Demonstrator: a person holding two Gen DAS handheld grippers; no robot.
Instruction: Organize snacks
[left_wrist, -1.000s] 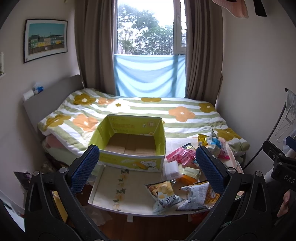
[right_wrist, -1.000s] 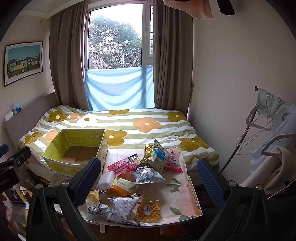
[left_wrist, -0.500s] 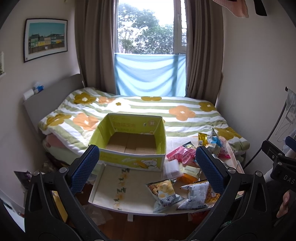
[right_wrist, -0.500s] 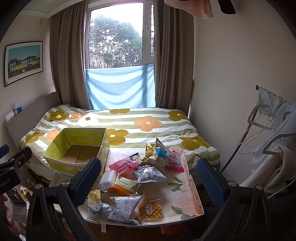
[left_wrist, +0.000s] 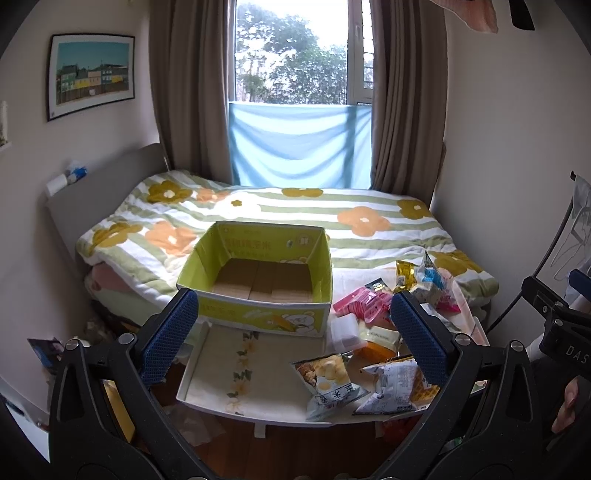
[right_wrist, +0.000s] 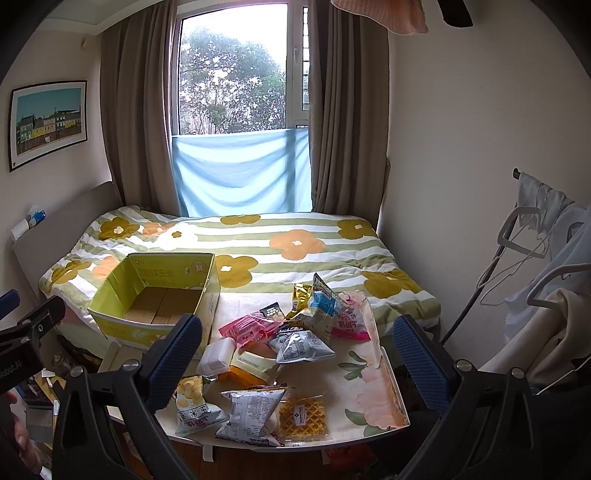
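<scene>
"DAS" on right tool (left_wrist: 570, 354), "玉米" on chip bag (left_wrist: 327, 384)

Daylight from the window (right_wrist: 236, 70) lights the room softly; its panes glare white. Both fisheye views bend and darken at the corners; focus is sharp.

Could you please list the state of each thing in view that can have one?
Yellow-green cardboard box: open, empty.
Left gripper: open, holding nothing.
Right gripper: open, holding nothing.
Snack packets: loose on the folding table, none boxed.
Curtains: drawn apart.
</scene>
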